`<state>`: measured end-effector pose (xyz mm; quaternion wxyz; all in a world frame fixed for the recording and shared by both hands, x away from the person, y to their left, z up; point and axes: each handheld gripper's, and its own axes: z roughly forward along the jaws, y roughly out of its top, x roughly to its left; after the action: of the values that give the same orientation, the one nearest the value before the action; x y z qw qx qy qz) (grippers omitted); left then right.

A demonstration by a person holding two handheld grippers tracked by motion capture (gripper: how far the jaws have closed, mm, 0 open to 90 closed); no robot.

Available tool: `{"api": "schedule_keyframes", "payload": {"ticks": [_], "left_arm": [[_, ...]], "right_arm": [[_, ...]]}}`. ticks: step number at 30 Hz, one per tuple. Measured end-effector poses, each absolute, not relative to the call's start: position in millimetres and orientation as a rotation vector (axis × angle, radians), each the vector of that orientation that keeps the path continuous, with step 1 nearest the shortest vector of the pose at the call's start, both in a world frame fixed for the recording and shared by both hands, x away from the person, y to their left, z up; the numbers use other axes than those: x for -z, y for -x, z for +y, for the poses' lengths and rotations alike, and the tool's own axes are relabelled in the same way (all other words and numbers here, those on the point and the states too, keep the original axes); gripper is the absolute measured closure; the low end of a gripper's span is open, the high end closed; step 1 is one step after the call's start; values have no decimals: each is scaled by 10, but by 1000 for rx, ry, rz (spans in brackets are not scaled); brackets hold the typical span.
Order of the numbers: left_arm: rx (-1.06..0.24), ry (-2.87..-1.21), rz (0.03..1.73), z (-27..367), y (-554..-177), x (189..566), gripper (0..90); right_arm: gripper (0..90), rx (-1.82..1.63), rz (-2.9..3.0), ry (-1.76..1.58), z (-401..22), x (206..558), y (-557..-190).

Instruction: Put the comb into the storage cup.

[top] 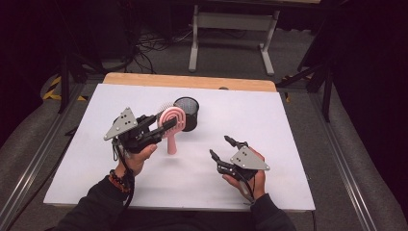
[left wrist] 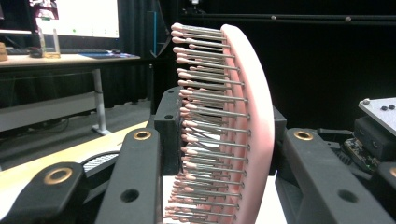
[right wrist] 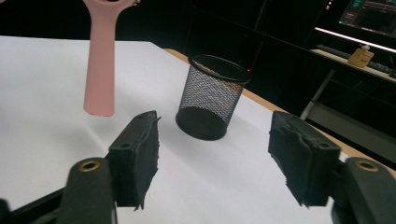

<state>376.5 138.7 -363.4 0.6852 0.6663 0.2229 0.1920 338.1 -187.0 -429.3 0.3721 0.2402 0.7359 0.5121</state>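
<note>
Hairbrush (top: 172,126) head partly hidden by left hand-held gripper (top: 161,129).

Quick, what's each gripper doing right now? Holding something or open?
Left gripper: shut on the pink hairbrush, gripping its head, handle pointing down.
Right gripper: open, nothing between its jaws.

Black mesh cup (top: 186,113) upright on white table (top: 269,130)
</note>
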Motion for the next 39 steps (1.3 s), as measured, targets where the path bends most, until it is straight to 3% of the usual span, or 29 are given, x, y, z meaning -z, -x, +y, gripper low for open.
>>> {"api": "schedule_keyframes", "payload": {"ticks": [12, 39], "left_arm": [[-452, -1482, 488, 1416, -3785, 3602, 635], [-490, -1458, 447, 1375, -3913, 3261, 635]], "right_arm": [[199, -1339, 1864, -658, -2029, 4323, -3356], [177, -1331, 1825, -728, -2268, 4394, -3276]]}}
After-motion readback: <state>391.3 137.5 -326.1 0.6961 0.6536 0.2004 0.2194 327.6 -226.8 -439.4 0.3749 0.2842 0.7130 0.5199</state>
